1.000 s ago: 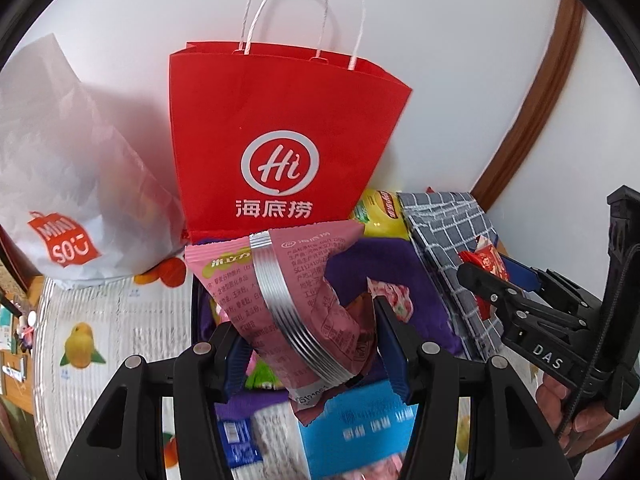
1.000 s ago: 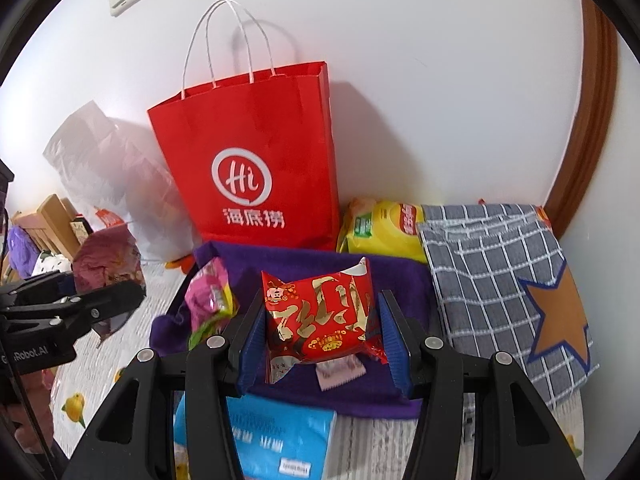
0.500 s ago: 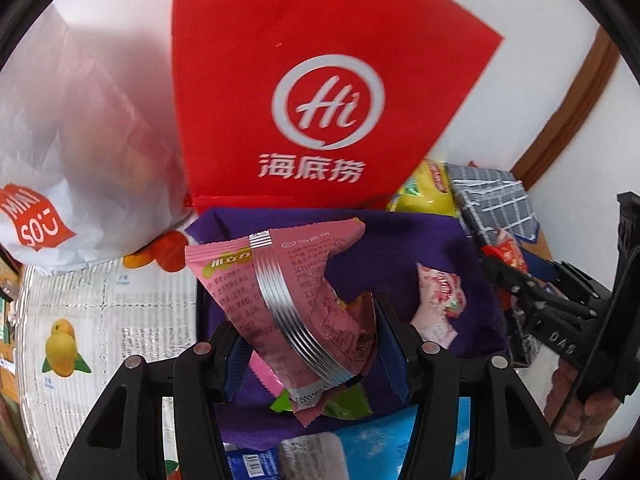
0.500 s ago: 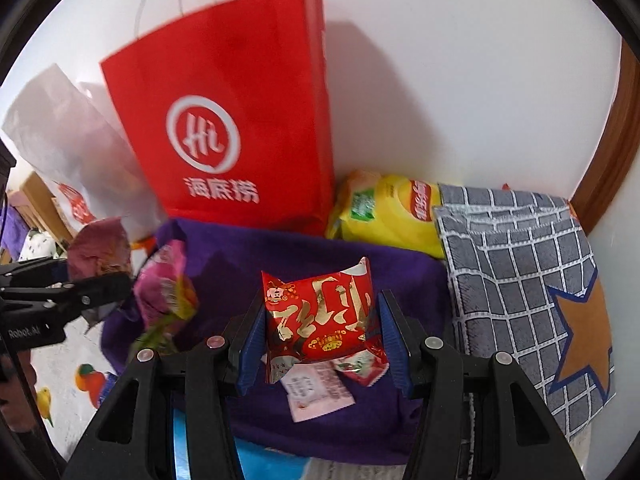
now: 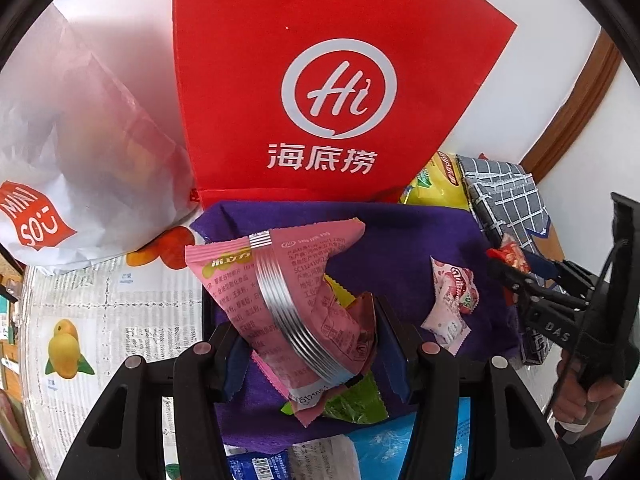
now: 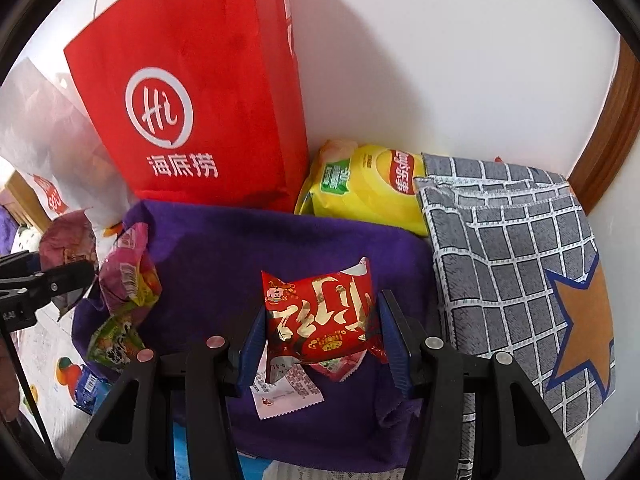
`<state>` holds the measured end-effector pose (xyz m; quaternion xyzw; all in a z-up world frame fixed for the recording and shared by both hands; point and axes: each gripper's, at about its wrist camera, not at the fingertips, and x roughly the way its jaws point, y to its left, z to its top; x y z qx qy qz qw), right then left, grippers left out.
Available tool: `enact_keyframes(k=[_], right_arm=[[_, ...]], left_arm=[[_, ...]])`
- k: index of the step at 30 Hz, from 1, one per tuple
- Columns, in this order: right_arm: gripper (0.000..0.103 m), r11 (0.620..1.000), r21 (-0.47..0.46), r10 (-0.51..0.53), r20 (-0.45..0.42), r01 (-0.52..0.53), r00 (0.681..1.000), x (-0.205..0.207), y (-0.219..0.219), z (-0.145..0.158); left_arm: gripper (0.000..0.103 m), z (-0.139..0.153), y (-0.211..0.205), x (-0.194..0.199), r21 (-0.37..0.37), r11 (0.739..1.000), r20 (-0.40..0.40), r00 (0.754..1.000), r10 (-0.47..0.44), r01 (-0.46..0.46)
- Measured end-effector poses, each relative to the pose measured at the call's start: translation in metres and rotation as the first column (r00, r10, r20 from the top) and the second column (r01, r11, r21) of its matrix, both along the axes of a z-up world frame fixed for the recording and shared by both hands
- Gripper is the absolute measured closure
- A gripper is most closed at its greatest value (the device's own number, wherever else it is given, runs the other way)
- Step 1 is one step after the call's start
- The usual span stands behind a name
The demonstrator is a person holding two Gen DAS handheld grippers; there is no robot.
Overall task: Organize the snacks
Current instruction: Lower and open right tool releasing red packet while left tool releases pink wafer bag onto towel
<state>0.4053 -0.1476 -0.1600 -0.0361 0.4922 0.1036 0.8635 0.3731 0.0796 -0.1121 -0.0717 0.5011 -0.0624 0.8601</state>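
Observation:
My left gripper (image 5: pixel 306 354) is shut on a pink snack packet (image 5: pixel 288 300) with a silver seam, held just above a purple cloth bin (image 5: pixel 400 248). My right gripper (image 6: pixel 320 344) is shut on a red snack packet with gold lettering (image 6: pixel 320 316), low over the same purple bin (image 6: pixel 240 256). A small pink-and-white packet (image 5: pixel 452 304) lies inside the bin, and its white corner (image 6: pixel 286 394) shows under the red packet. A green and pink packet (image 6: pixel 124 304) rests on the bin's left rim. The right gripper appears in the left wrist view (image 5: pixel 520 276), the left one (image 6: pixel 68 276) in the right wrist view.
A red paper bag (image 5: pixel 332 92) stands behind the bin against the white wall. A white plastic bag (image 5: pixel 72 160) sits at the left. A yellow chip bag (image 6: pixel 368 184) and a grey checked cloth bag (image 6: pixel 512 256) lie at the right. Blue packets (image 5: pixel 400 448) lie in front.
Both grippers have come down and forward toward the purple bin with their packets still held. The red bag now fills more of each view.

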Motion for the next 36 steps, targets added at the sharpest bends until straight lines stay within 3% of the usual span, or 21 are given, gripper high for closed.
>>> enact_keyframes(k=[36], right_arm=[[0.049, 0.995, -0.063, 0.069, -0.099, -0.075, 0.993, 0.007, 0.017, -0.032]], left_arm=[[0.049, -0.016, -0.014, 0.008, 0.018, 0.999, -0.047, 0.998, -0.038, 0.039]])
